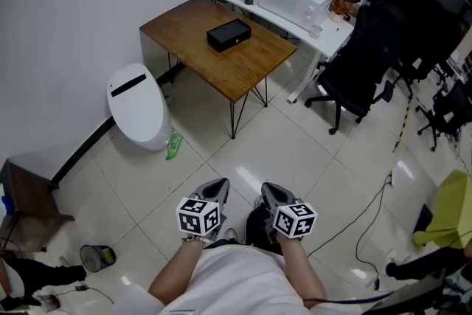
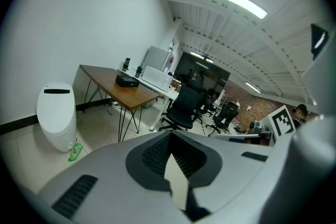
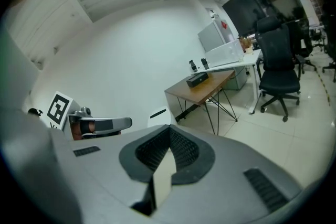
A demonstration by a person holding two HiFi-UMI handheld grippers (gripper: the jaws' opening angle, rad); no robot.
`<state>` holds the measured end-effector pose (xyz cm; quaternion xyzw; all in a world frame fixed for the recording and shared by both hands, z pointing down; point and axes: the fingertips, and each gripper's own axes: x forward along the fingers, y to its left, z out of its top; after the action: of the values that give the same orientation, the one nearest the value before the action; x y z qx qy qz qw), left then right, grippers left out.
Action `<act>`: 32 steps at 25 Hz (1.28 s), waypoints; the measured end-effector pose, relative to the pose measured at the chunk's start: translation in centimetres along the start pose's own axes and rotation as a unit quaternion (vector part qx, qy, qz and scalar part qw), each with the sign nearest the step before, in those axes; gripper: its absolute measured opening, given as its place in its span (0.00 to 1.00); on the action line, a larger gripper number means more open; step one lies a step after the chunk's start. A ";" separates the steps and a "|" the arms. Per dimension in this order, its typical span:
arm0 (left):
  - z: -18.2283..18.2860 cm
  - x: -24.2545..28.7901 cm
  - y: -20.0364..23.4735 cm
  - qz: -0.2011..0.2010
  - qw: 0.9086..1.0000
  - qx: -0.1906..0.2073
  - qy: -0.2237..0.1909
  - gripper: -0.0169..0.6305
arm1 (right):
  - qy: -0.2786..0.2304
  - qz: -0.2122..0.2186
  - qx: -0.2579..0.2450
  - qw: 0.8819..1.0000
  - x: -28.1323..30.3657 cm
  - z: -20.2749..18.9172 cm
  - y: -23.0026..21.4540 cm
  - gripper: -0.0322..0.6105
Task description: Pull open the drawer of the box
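Plainly out of reach: flat black rectangular box [image 1: 228, 34] sits on brown wooden table [image 1: 247, 74]. The left gripper [image 1: 216, 188] and right gripper [image 1: 268, 192] are both closed, empty; best step close, then part one pair.

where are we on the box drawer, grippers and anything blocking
Left gripper and right gripper both shut, empty, held close to the body. Black box on wooden table, far off, untouched. White bin beside the table, not in the path.

Open floor [image 1: 295, 151] reaches the table [image 1: 247, 68]; bare wood rings the box [image 1: 228, 34].
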<state>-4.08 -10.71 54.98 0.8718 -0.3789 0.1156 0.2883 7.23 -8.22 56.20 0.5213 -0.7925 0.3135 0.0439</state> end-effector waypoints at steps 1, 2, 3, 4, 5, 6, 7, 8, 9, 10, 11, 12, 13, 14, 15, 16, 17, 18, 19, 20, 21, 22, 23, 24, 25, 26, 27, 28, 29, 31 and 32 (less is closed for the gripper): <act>0.3 0.2 0.4 0.006 1.000 -0.002 -0.003 0.03 | 0.001 0.005 -0.001 1.000 0.6 0.4 -0.2 0.03; 0.7 0.4 0.7 0.011 1.000 -0.004 -0.006 0.03 | 0.002 0.011 -0.003 1.000 1.2 0.8 -0.4 0.03; 1.1 0.7 1.0 0.015 1.000 -0.005 -0.009 0.03 | 0.002 0.017 -0.004 1.000 1.9 1.4 -0.4 0.03; 1.5 0.9 1.4 0.020 1.000 -0.006 -0.011 0.03 | 0.002 0.023 -0.007 1.000 2.5 1.9 -0.4 0.03; 2.0 1.2 1.8 0.025 1.000 -0.006 -0.014 0.03 | 0.002 0.030 -0.009 1.000 3.2 2.5 -0.4 0.03; 2.6 1.5 2.1 0.030 0.999 -0.007 -0.016 0.03 | 0.003 0.036 -0.012 0.999 3.9 3.1 -0.5 0.03; 3.1 1.9 2.5 0.034 0.999 -0.007 -0.018 0.03 | 0.005 0.041 -0.015 0.999 4.5 3.6 -0.7 0.03; 3.6 2.4 2.8 0.039 0.999 -0.008 -0.020 0.03 | 0.006 0.045 -0.016 0.999 5.1 4.1 -1.0 0.03; 4.1 2.8 3.0 0.044 0.999 -0.009 -0.022 0.03 | 0.008 0.049 -0.017 0.999 5.7 4.7 -1.3 0.03; 4.6 3.3 3.2 0.048 0.998 -0.010 -0.024 0.03 | 0.008 0.052 -0.017 0.998 6.2 5.2 -1.8 0.03; 5.1 3.8 3.4 0.052 0.998 -0.011 -0.027 0.03 | 0.008 0.055 -0.018 0.998 6.7 5.9 -2.2 0.03; 5.6 4.4 3.5 0.055 0.998 -0.011 -0.030 0.03 | 0.007 0.058 -0.019 0.998 7.2 6.6 -2.7 0.03; 6.2 4.9 3.6 0.058 0.998 -0.011 -0.032 0.03 | 0.006 0.062 -0.020 0.998 7.7 7.4 -3.2 0.03; 6.8 5.5 3.6 0.061 0.997 -0.011 -0.035 0.03 | 0.005 0.065 -0.021 0.998 8.2 8.2 -3.5 0.03; 7.3 6.0 3.6 0.064 0.997 -0.011 -0.037 0.03 | 0.005 0.069 -0.023 0.997 8.6 8.9 -3.9 0.03; 7.9 6.6 3.7 0.067 0.997 -0.011 -0.039 0.03 | 0.006 0.073 -0.025 0.997 9.1 9.6 -4.2 0.03; 8.4 7.1 3.7 0.069 0.997 -0.011 -0.040 0.03 | 0.007 0.078 -0.027 0.997 9.6 10.1 -4.4 0.03; 8.8 7.6 3.8 0.072 0.996 -0.012 -0.042 0.03 | 0.010 0.082 -0.029 0.996 10.0 10.6 -4.7 0.03; 9.1 8.1 3.8 0.075 0.996 -0.013 -0.043 0.03 | 0.012 0.086 -0.030 0.996 10.3 10.9 -5.0 0.03; 9.4 8.5 3.8 0.078 0.996 -0.014 -0.045 0.03 | 0.014 0.091 -0.031 0.995 10.6 11.3 -5.3 0.03; 9.7 8.9 3.8 0.081 0.996 -0.015 -0.046 0.03 | 0.016 0.095 -0.032 0.995 10.9 11.6 -5.5 0.03; 10.0 9.3 3.7 0.084 0.995 -0.016 -0.047 0.03 | 0.017 0.098 -0.033 0.995 11.1 12.0 -5.9 0.03; 10.3 9.7 3.7 0.086 0.995 -0.015 -0.048 0.03 | 0.018 0.100 -0.033 0.994 11.4 12.4 -6.3 0.03; 10.6 10.2 3.6 0.087 0.995 -0.015 -0.048 0.03 | 0.019 0.102 -0.033 0.994 11.6 12.7 -6.7 0.03; 10.8 10.7 3.5 0.089 0.995 -0.015 -0.049 0.03 | 0.020 0.105 -0.034 0.994 11.8 13.0 -7.1 0.03; 11.0 11.1 3.5 0.091 0.995 -0.015 -0.049 0.03 | 0.022 0.107 -0.034 0.993 12.0 13.2 -7.5 0.03; 11.1 11.6 3.4 0.093 0.994 -0.015 -0.048 0.03 | 0.024 0.110 -0.034 0.993 12.1 13.4 -7.9 0.03; 11.3 12.0 3.3 0.094 0.994 -0.015 -0.048 0.03 | 0.025 0.113 -0.034 0.993 12.3 13.7 -8.2 0.03; 11.5 12.5 3.1 0.095 0.994 -0.014 -0.047 0.03 | 0.025 0.115 -0.035 0.992 12.4 13.9 -8.4 0.03; 11.9 13.5 2.8 0.096 0.994 -0.011 -0.046 0.03 | 0.025 0.120 -0.035 0.992 12.5 14.5 -9.2 0.03; 12.1 14.1 2.6 0.096 0.994 -0.009 -0.045 0.03 | 0.025 0.121 -0.035 0.992 12.5 14.8 -9.7 0.03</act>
<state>3.54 -27.66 52.17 0.8330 -0.4746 0.0999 0.2662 13.64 -28.75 53.72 0.4120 -0.8588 0.3014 0.0436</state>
